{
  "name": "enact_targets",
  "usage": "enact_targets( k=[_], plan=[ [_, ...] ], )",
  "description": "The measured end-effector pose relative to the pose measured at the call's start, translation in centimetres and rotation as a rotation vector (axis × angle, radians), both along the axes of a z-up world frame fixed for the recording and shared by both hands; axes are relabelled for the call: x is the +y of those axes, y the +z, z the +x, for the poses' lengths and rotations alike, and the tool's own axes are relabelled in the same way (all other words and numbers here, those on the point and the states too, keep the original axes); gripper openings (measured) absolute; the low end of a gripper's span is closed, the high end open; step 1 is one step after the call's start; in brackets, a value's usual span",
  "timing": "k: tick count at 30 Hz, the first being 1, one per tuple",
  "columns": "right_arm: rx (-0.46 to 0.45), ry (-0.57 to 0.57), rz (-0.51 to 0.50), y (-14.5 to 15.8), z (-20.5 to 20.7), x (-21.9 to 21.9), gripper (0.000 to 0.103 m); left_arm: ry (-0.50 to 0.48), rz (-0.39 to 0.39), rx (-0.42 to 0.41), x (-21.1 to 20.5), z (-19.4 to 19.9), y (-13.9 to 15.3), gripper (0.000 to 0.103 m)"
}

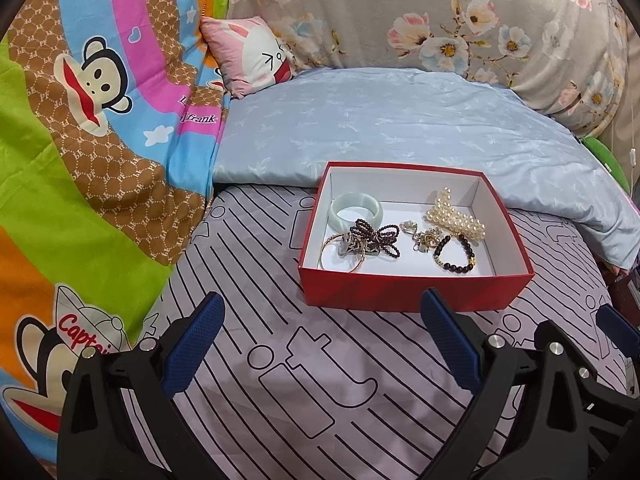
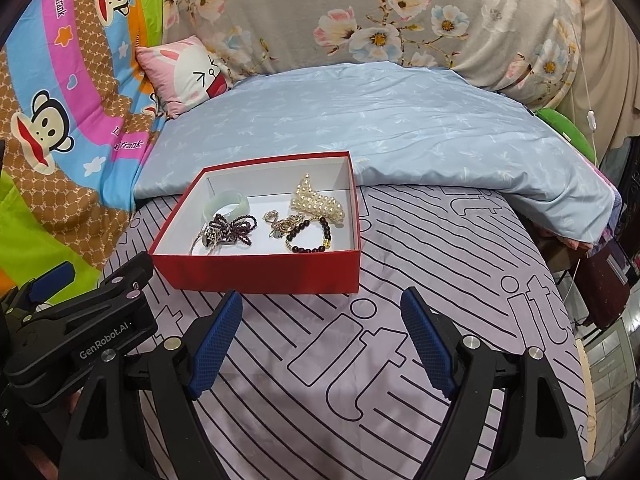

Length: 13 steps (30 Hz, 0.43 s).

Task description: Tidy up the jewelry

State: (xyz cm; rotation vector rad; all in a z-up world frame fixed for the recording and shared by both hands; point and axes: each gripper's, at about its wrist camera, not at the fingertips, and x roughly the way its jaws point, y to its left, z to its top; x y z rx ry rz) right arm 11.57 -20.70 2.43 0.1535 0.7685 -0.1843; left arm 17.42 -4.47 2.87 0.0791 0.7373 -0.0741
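The box (image 1: 416, 286) near wall hides part of the gold bangle (image 1: 340, 254) and the floor beside it. The tangle (image 1: 360, 240) of dark beads and metal pieces is too small to sort out. The right gripper (image 1: 618, 330) is cut off at the left view's edge, showing one blue pad.

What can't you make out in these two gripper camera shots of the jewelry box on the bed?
- Tangle by the gold bangle in the red box: both views, pieces overlap and are too small to separate.
- Small gold cluster: too small to identify.
- Box floor nearest the cameras: hidden by its front wall.
- Right gripper in the left wrist view: cut off by the right edge.
- Dark items beside the bed: right wrist view, edge distortion.
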Motion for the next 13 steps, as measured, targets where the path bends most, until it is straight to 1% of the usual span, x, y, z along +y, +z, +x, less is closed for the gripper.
enact_targets(
  k=[13],
  plan=[
    [0.002, -0.010, 0.001, -0.41, -0.14, -0.41, 0.080, -0.028, 0.015, -0.011, -0.44, -0.02, -0.03, 0.096]
  ],
)
